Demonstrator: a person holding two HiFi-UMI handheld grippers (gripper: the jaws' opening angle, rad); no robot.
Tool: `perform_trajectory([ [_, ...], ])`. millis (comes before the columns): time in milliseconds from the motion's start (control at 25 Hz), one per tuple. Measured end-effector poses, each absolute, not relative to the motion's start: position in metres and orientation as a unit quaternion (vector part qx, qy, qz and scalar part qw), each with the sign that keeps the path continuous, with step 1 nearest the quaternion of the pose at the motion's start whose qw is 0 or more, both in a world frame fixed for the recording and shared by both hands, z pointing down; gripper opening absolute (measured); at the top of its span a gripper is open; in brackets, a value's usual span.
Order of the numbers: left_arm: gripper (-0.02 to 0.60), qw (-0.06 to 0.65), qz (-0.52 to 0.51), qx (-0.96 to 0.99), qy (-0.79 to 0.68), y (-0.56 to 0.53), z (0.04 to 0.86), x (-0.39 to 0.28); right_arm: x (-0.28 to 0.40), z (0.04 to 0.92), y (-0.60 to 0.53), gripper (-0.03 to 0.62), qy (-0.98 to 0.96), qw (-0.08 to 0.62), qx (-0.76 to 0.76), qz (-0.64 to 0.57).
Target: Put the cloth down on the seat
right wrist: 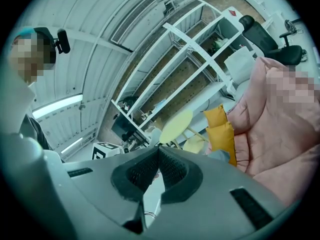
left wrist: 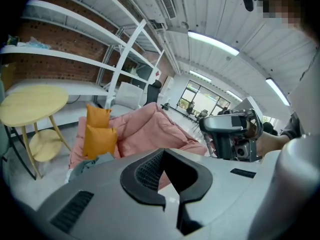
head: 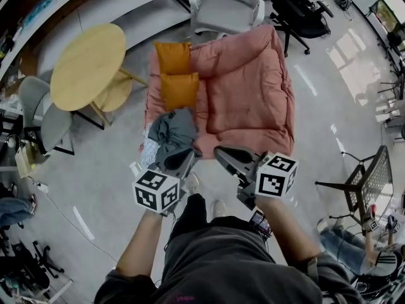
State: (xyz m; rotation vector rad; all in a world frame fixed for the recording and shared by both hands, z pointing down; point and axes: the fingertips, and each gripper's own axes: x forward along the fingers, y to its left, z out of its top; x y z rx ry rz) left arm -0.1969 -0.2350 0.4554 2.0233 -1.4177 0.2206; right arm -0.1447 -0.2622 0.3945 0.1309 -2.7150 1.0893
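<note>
The grey cloth [head: 171, 132] lies crumpled on the near left corner of the pink padded seat [head: 247, 94], just below two orange cushions [head: 179, 88]. My left gripper [head: 183, 159] hovers at the cloth's near edge, shut, with nothing between its jaws. The left gripper view shows its tips [left wrist: 161, 151] closed in front of the seat [left wrist: 150, 129], with the cloth [left wrist: 87, 164] low on the left. My right gripper [head: 223, 152] is level with it near the seat's front edge. Its jaws [right wrist: 158, 149] are shut and empty.
A round yellow table [head: 88, 65] stands left of the seat. A grey office chair [head: 228, 5] and a black one [head: 304, 11] stand behind it. Grey chairs [head: 38, 106] are at the far left, and a black stand [head: 367, 182] at the right. White shelving [right wrist: 190, 49] lines the wall.
</note>
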Motion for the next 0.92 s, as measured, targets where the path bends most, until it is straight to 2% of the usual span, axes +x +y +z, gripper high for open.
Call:
perform_trajectory([
  [920, 0.011, 0.334, 0.056, 0.766, -0.546, -0.2361, 0.4546, -0.2044, -0.1453, 0.4039, -0.2622, 0.014, -0.918, 0.119, 0.051, 0.375],
])
